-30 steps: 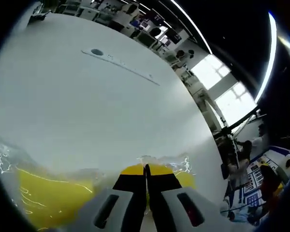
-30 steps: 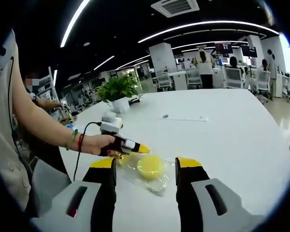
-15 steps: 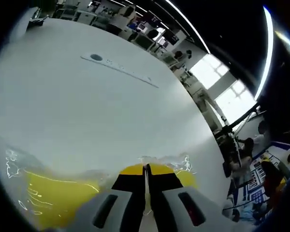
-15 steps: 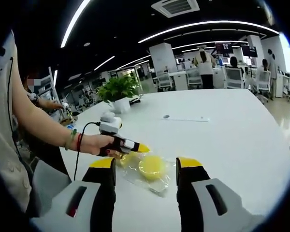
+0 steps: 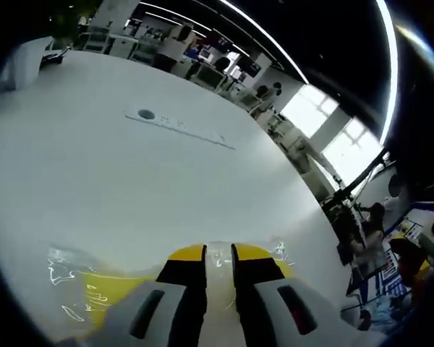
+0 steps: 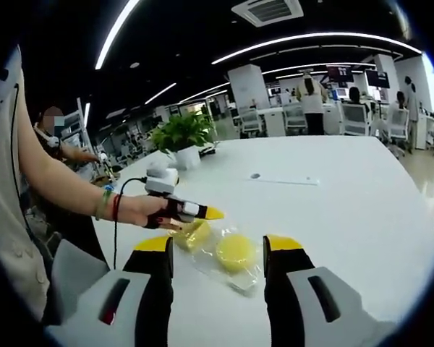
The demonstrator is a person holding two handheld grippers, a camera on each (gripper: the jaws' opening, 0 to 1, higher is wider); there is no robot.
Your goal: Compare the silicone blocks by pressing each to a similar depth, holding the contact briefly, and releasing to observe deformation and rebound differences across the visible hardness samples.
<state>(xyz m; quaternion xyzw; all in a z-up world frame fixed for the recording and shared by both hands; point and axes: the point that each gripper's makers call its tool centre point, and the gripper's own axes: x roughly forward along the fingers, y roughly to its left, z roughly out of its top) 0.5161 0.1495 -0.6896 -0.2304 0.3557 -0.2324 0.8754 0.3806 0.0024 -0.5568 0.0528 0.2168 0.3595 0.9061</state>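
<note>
Left tool [image 5: 218, 262] had its yellow-tipped jaws parted by a narrow gap, nothing between them, tips just above the clear bag [image 5: 79, 289] on the white surface [image 5: 130, 173]. In the right gripper view the left tool [image 6: 192, 211] was held in a hand [image 6: 141, 211], its tip over the square yellow block [image 6: 190, 234]. The round yellow block [image 6: 236, 251] lay just beside the square block, on the side away from the hand, both inside the clear bag [image 6: 224, 253]. Right tool [image 6: 218, 249] stood wide open, empty, jaws framing the bag without touching. Beyond the bag, a flat strip [image 6: 286, 180] lay well apart; a potted plant [image 6: 179, 139] stood at the surface's far edge.
</note>
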